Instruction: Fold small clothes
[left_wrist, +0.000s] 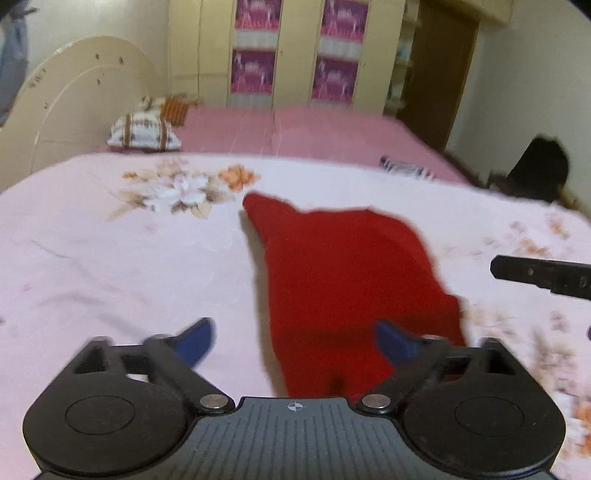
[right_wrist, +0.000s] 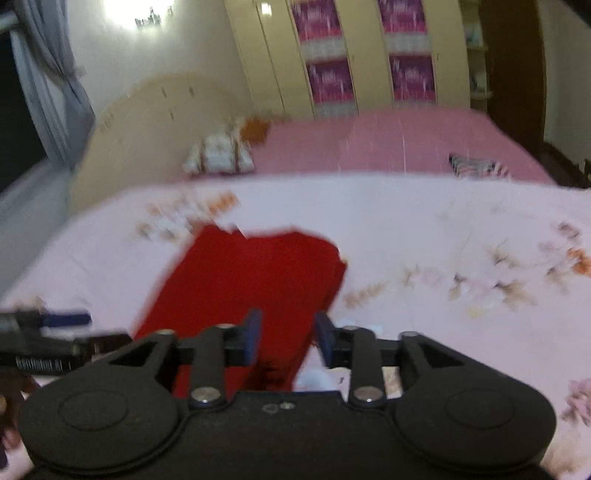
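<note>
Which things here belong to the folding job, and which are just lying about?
Job: red garment, left gripper, right gripper, floral sheet it lies on.
Lying about: pillows, striped cloth, wardrobe, curtain.

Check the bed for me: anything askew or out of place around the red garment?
The red garment lies skewed and uneven on the floral sheet, one corner poking toward the headboard. A striped cloth sits apart on the pink sheet. Nothing looks damaged.
</note>
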